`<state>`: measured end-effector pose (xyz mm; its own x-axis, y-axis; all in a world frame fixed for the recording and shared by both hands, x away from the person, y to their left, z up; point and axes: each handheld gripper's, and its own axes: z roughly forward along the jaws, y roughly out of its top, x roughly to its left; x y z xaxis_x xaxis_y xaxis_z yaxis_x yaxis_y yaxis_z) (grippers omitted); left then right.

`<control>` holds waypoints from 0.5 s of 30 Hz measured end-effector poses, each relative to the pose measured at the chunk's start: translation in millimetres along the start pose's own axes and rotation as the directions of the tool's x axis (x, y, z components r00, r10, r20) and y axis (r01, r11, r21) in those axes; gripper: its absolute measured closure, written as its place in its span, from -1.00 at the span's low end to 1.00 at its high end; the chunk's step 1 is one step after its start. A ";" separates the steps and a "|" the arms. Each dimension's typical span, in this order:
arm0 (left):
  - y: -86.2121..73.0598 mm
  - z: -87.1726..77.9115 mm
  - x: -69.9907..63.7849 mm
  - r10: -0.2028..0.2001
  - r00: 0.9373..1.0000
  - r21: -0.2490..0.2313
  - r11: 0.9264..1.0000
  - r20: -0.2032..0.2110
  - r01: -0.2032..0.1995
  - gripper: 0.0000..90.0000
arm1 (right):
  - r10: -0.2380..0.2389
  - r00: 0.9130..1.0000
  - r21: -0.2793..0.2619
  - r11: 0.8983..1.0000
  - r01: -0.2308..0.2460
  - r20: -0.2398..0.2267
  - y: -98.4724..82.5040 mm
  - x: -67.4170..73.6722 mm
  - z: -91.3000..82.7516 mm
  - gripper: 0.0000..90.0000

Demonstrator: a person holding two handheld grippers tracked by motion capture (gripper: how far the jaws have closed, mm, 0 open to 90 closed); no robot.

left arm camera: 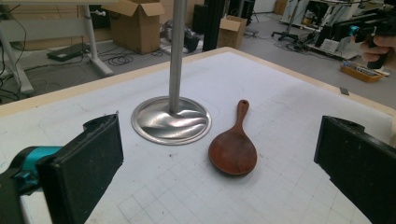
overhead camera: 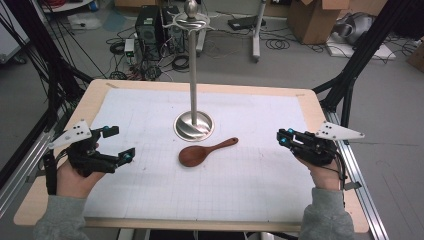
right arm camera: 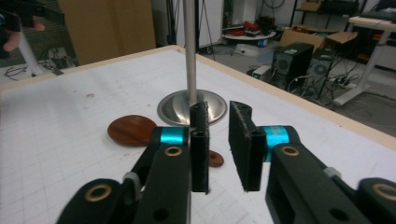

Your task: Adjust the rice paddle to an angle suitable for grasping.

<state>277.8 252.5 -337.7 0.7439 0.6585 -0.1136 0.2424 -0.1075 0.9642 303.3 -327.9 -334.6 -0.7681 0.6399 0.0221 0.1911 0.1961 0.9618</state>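
Observation:
A dark wooden spoon (overhead camera: 200,152) lies flat on the white gridded mat, bowl to the left, handle angled up to the right. Just behind it rises a metal stand (overhead camera: 194,127) with a round base and a tall pole. At the left, my left gripper (overhead camera: 120,144) stands open and wide above the mat, and its view frames the spoon (left arm camera: 233,151) and the stand base (left arm camera: 170,123) between its jaws. At the right, my right gripper (overhead camera: 283,138) points toward the spoon (right arm camera: 131,129). Its jaws (right arm camera: 218,135) stand close together with a narrow gap and hold nothing.
The mat (overhead camera: 150,190) covers a wooden table (overhead camera: 100,90) whose edges show all round. A black frame leg (overhead camera: 350,70) stands at the far right corner. Computer towers (overhead camera: 150,27), cables and cardboard boxes (overhead camera: 315,17) sit on the floor beyond.

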 end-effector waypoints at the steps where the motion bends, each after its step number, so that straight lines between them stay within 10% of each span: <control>1: -0.5 -0.6 0.2 -0.001 1.000 0.002 1.000 0.000 0.001 -0.96 | 0.001 1.000 0.006 1.000 -0.001 -0.005 -0.2 0.1 2.4 0.86; 15: -3.9 -6.0 -0.2 -0.010 1.000 0.004 1.000 -0.003 0.010 -0.96 | 0.009 0.998 0.056 0.998 -0.006 -0.055 -1.8 5.3 30.0 0.98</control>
<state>273.0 257.2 -340.0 0.7395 0.6620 -0.1220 0.2518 -0.1040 0.9622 317.2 -302.5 -344.4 -0.7986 0.6001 0.0457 0.2296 0.2336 0.9448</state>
